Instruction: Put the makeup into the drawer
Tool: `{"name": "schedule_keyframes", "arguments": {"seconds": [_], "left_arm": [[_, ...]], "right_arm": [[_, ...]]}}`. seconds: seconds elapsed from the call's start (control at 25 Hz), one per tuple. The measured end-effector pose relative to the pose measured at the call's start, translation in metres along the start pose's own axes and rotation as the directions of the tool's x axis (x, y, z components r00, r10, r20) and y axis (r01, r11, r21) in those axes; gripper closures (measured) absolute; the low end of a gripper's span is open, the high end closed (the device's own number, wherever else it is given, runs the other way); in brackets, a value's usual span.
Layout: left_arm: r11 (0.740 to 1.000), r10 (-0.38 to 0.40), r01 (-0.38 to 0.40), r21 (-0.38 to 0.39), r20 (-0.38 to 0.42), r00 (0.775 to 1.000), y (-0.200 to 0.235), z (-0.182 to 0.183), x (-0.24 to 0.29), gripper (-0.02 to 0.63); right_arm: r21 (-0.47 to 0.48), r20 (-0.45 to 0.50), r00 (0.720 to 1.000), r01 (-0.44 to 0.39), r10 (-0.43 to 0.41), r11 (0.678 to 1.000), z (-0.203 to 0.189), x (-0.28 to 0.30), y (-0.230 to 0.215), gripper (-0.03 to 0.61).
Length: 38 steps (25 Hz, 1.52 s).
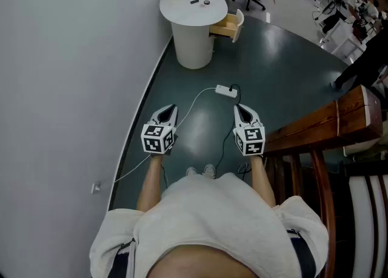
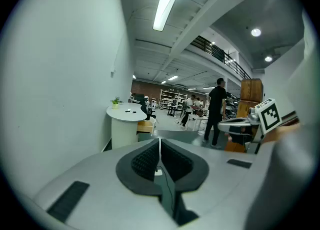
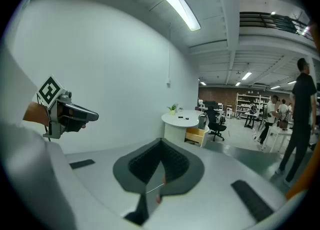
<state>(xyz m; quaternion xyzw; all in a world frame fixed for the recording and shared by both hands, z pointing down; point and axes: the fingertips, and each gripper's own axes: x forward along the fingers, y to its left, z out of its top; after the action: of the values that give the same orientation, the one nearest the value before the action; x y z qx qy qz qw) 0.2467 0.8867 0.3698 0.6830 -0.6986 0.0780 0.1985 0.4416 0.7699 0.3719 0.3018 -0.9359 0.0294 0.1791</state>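
- Left gripper [image 1: 168,112]: closed fingers, nothing held.
- Right gripper [image 1: 242,111]: closed fingers, nothing held.
- Well ahead: round white desk [image 1: 182,15] bearing makeup [image 1: 195,2], with open drawer [image 1: 225,27].

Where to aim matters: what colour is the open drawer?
The drawer is light wood with a white front, clearest in the head view.

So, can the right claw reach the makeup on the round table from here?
Probably not yet: the right claw hangs far from the round table where the makeup lies. Open floor lies between, with a power strip on it.
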Motion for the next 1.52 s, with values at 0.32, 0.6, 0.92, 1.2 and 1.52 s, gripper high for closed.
{"name": "schedule_keyframes", "arguments": {"seconds": [0.32,0.6,0.92,1.2,1.52], "left_arm": [[1.000,0.006,-0.006,-0.001,0.003,1.000,-0.001,0.005,0.008,0.597],[1.000,0.021,-0.020,-0.010,0.003,1.000,-0.006,0.008,0.022,0.597],[0.999,0.039,-0.038,-0.013,0.009,0.999,-0.019,0.010,0.046,0.597],[0.998,0.057,-0.057,-0.026,-0.007,0.998,-0.013,0.004,0.062,0.597],[0.999,0.039,-0.040,-0.027,-0.016,0.999,0.020,0.016,0.113,0.597]], "right_arm": [[-0.004,-0.005,1.000,-0.007,0.007,1.000,-0.003,0.005,-0.005,0.581],[0.010,0.027,0.999,-0.044,0.044,0.999,-0.001,0.012,-0.015,0.580],[0.007,0.041,0.990,-0.139,0.138,0.990,-0.008,0.030,-0.026,0.285],[-0.001,0.027,0.989,-0.146,0.146,0.989,-0.015,0.048,-0.035,0.287],[-0.004,0.024,0.991,-0.134,0.134,0.991,-0.004,0.103,-0.053,0.290]]}}
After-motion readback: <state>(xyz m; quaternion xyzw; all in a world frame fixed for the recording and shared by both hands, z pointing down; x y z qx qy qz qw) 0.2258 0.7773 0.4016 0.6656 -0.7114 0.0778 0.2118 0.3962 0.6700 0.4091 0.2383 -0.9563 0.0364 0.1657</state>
